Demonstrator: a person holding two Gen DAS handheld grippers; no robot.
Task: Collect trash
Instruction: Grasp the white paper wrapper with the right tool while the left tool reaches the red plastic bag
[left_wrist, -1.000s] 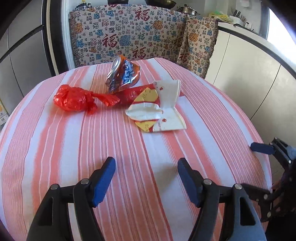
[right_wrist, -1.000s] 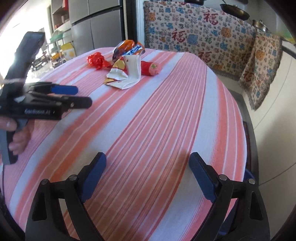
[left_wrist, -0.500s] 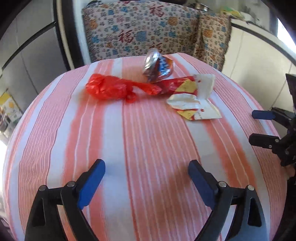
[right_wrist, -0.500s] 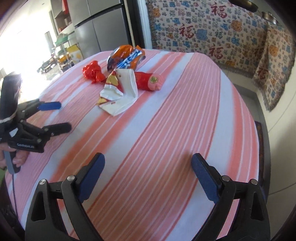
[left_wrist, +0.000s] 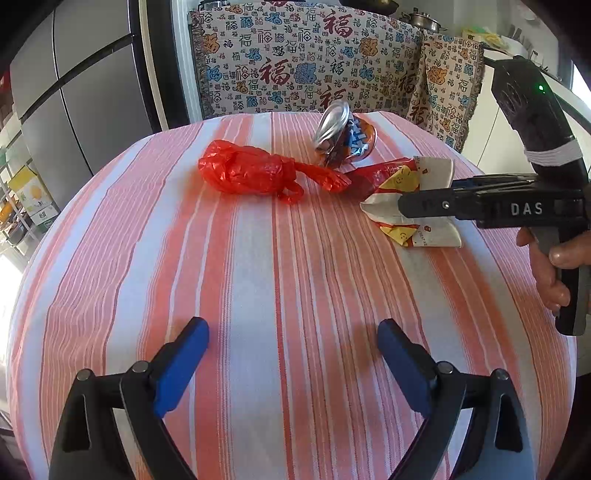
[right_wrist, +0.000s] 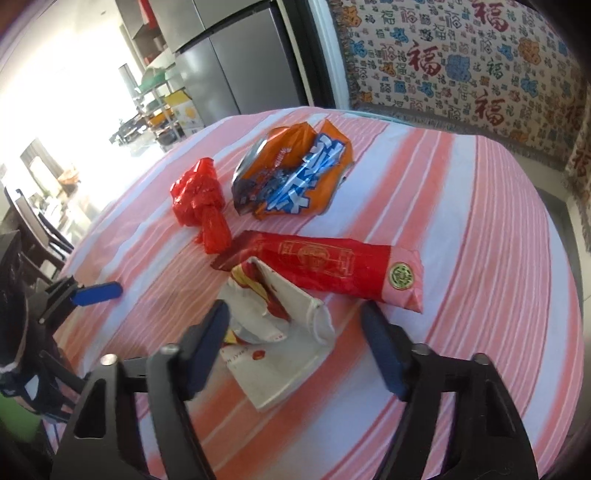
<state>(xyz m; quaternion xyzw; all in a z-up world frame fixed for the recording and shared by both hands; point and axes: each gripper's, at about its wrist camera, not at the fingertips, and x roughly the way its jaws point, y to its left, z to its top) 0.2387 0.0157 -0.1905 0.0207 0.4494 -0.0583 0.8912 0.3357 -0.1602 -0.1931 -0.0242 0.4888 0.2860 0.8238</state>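
Trash lies on a round table with a pink striped cloth (left_wrist: 258, 277): a knotted red plastic bag (left_wrist: 247, 171) (right_wrist: 199, 199), an orange and blue snack bag (left_wrist: 341, 136) (right_wrist: 291, 177), a long red wrapper (right_wrist: 332, 269) (left_wrist: 373, 175) and a crumpled white paper carton (right_wrist: 284, 332) (left_wrist: 424, 218). My right gripper (right_wrist: 295, 332) is open, its jaws on either side of the carton. It also shows in the left wrist view (left_wrist: 402, 205). My left gripper (left_wrist: 293, 343) is open and empty, well short of the red bag.
A patterned cloth (left_wrist: 314, 62) covers a cabinet behind the table. A grey fridge (left_wrist: 74, 92) stands at the left. White cabinets (left_wrist: 491, 136) are at the right. Shelves with boxes (right_wrist: 159, 103) stand beyond the table.
My right gripper has moved forward across the table until its open jaws straddle the paper carton. My left gripper has moved a little closer to the trash.
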